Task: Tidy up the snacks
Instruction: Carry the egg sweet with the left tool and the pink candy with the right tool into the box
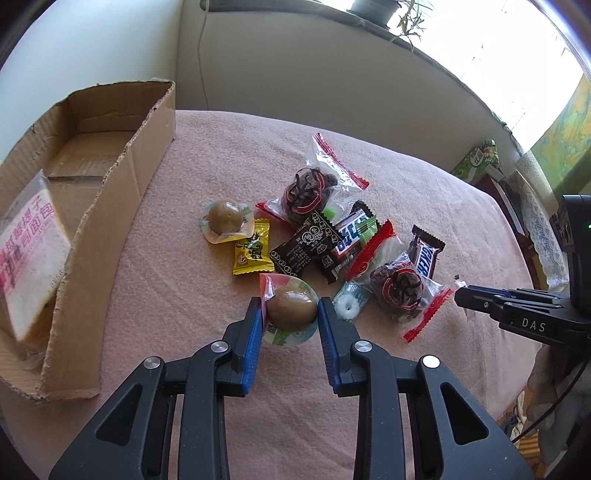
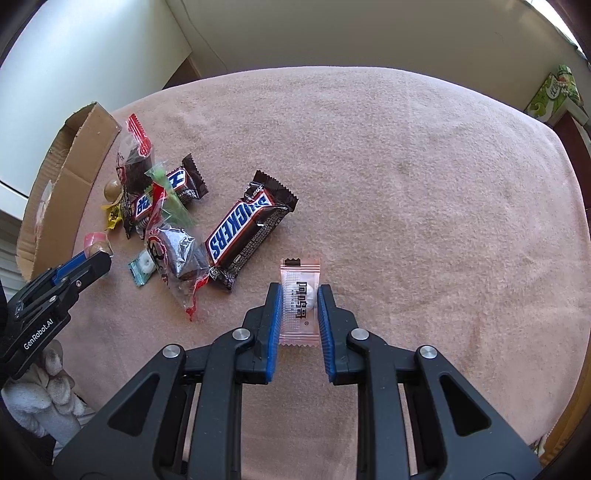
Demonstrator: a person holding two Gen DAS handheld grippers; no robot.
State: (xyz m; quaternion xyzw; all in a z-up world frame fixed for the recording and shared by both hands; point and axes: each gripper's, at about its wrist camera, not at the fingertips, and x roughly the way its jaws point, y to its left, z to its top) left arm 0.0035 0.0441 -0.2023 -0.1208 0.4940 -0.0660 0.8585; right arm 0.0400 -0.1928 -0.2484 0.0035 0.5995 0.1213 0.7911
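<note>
My left gripper [image 1: 290,310] is shut on a brown egg snack [image 1: 291,309] in a clear round pack, its blue pads pressing both sides. A second egg snack [image 1: 225,220] lies farther off, beside a yellow candy [image 1: 252,251]. My right gripper [image 2: 300,299] is shut on a pale pink candy packet [image 2: 300,302] with dark print, just right of the pile. A Snickers bar [image 2: 243,229] lies left of it. The pile also holds clear red-edged bags with dark cakes [image 1: 308,192], a black packet [image 1: 306,247] and a ring mint [image 1: 349,302]. The cardboard box [image 1: 110,206] at left holds a wrapped bread slice [image 1: 29,266].
A pink cloth [image 2: 406,184] covers the table. A green carton [image 2: 552,96] stands beyond its far right edge, and plants [image 1: 406,18] sit on the sill behind. A gloved hand [image 2: 48,387] holds the left gripper. Bare cloth lies right of the pile.
</note>
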